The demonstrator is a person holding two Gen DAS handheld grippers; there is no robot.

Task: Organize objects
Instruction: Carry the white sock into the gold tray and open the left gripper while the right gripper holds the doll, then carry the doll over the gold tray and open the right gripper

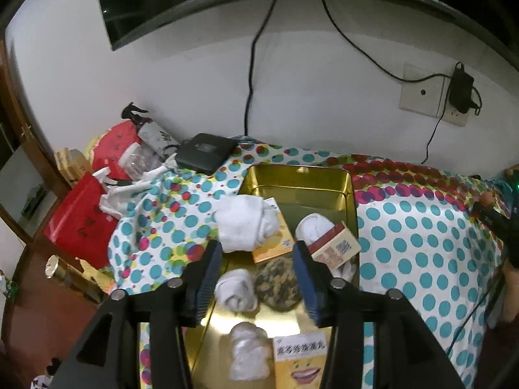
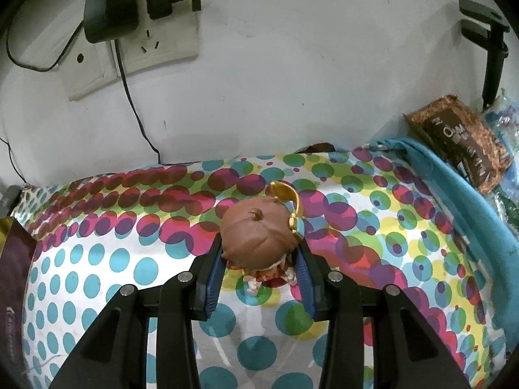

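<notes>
1. A gold tin (image 1: 352, 194) sits open on a polka-dot cloth (image 1: 421, 227), holding rolled white socks (image 1: 235, 288), a dark speckled bundle (image 1: 277, 287), a red-and-cream carton (image 1: 337, 246) and an orange-yellow packet (image 1: 275, 243). A larger white sock roll (image 1: 243, 223) lies over the tin's left rim.

2. The left gripper (image 1: 258, 278) hangs above the tin with its blue-padded jaws apart and nothing between them.

3. The right gripper (image 2: 259, 275) is clamped on a small figurine (image 2: 259, 236) with brown hair and a gold headpiece, standing on the cloth (image 2: 97, 259) well to the right of the tin.

4. A yellow box (image 1: 300, 363) with printed characters and a smiling mouth is cut off at the bottom edge of the left view; the figurine's body is mostly hidden under its head.

5. Behind, a white wall (image 2: 292, 81) carries sockets (image 2: 162, 42), a black adapter (image 1: 460, 87) and trailing cables. A spray bottle (image 1: 152, 129), a clear jar (image 1: 138, 159), a black device (image 1: 206, 150) and red bags (image 1: 78, 217) crowd the left end; a brown packet (image 2: 460, 142) lies at the right.
</notes>
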